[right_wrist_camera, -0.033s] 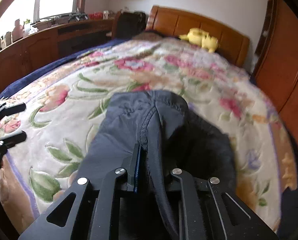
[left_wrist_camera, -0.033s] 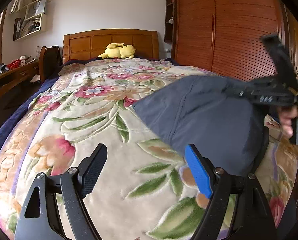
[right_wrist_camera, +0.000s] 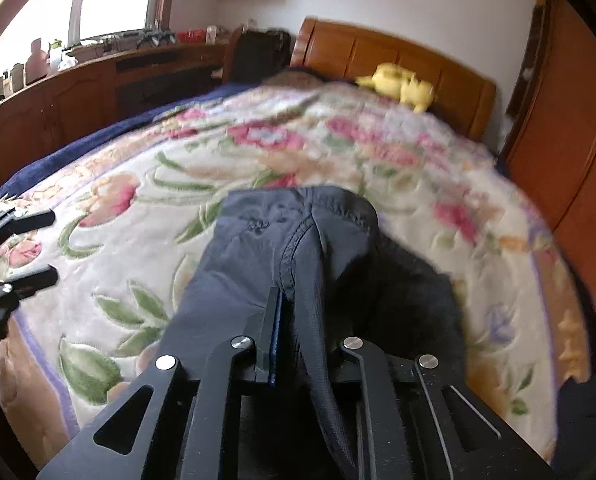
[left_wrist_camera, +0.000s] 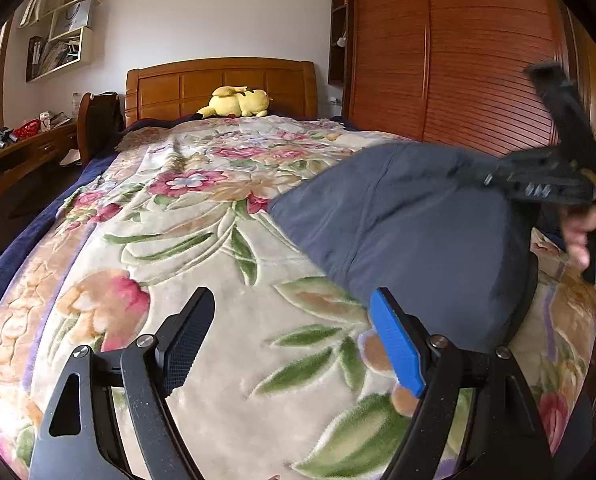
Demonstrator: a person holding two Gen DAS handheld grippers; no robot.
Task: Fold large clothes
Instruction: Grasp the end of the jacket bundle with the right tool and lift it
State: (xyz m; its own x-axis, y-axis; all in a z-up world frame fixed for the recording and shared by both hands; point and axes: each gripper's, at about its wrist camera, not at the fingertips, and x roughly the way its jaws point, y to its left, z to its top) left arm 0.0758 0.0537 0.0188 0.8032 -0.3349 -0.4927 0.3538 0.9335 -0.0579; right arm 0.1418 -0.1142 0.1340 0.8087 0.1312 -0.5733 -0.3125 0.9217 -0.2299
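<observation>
We see the dark garment (left_wrist_camera: 418,232) draped on the bed (left_wrist_camera: 218,360), soft and limp. Right tongs (right_wrist_camera: 288,312) pinch its seamed edge; left tongs (left_wrist_camera: 290,340) gape empty, best placed at the opposite edge.

A dark grey-blue garment (left_wrist_camera: 410,240) is lying on the flowered bed cover, filling the right middle of the left wrist view. Its upper right edge is rising off the cover. In the right wrist view the garment (right_wrist_camera: 258,272) is sitting at centre, a stitched seam running down its bunched, lifted fold toward the bottom.
</observation>
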